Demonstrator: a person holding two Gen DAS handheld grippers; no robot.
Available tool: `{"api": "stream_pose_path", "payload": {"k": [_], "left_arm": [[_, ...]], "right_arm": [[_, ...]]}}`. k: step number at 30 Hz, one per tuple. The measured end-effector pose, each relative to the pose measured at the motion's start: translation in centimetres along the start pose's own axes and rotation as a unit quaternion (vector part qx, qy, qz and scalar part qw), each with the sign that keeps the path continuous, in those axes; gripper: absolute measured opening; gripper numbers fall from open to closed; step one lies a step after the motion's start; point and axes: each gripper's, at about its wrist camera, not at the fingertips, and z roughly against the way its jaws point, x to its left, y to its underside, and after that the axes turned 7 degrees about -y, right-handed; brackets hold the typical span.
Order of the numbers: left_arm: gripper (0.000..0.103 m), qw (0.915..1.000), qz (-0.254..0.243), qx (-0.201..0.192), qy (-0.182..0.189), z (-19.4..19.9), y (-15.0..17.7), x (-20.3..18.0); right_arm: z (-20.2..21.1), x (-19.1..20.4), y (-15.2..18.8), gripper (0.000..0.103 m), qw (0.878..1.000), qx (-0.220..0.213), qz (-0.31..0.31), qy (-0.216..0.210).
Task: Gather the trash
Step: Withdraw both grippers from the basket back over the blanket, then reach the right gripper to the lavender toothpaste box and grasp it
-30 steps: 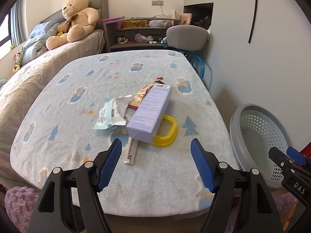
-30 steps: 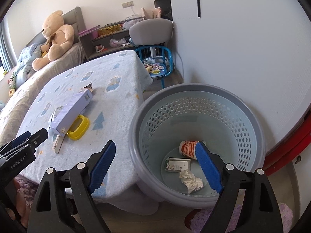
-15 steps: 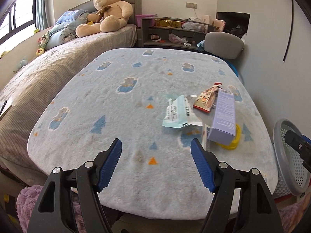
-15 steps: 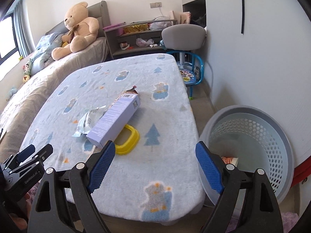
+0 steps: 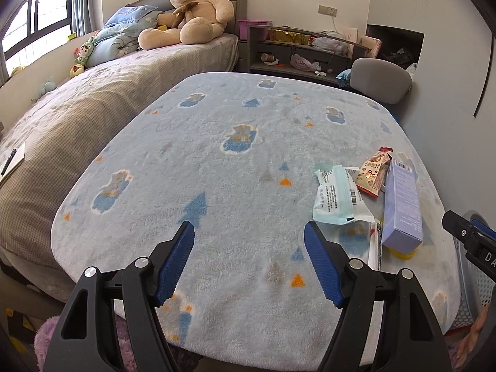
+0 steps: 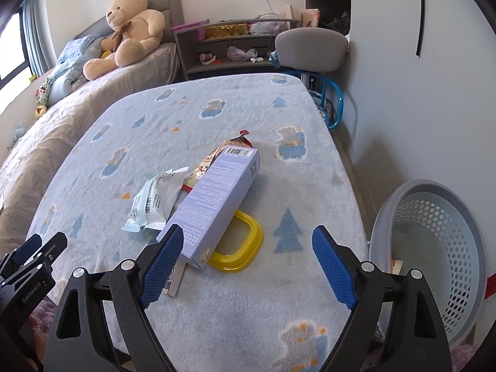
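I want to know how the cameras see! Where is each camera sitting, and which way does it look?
Left wrist: sits on the left claw, looking down over the blanket-covered table; its open blue fingers show, and the right claw's tip.
Right wrist: sits on the right claw, facing the purple box, yellow ring and basket; its open fingers show, and the left claw's tip.
Both see the trash pile, the teddy bear and the shelf.

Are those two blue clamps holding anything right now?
No. The left gripper and right gripper are both open and empty above the blanket; the box lies untouched.
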Motion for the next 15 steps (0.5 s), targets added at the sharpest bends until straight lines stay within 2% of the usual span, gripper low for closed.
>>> {"api": "stream_pose_path", "payload": {"k": [6, 15], "left_arm": [[0.07, 1.0, 0.005, -0.006, -0.002, -0.8, -1.2, 0.8], [0.07, 0.9997, 0.02, 0.007, -0.012, -2.7, -0.9, 2.1]], "right_arm": [[-1.5, 1.6, -0.9, 0.083, 1.0, 0.008, 0.011, 0.0], [-3.3, 2.4, -1.4, 0.083, 1.0, 0.023, 0.002, 0.001]]}}
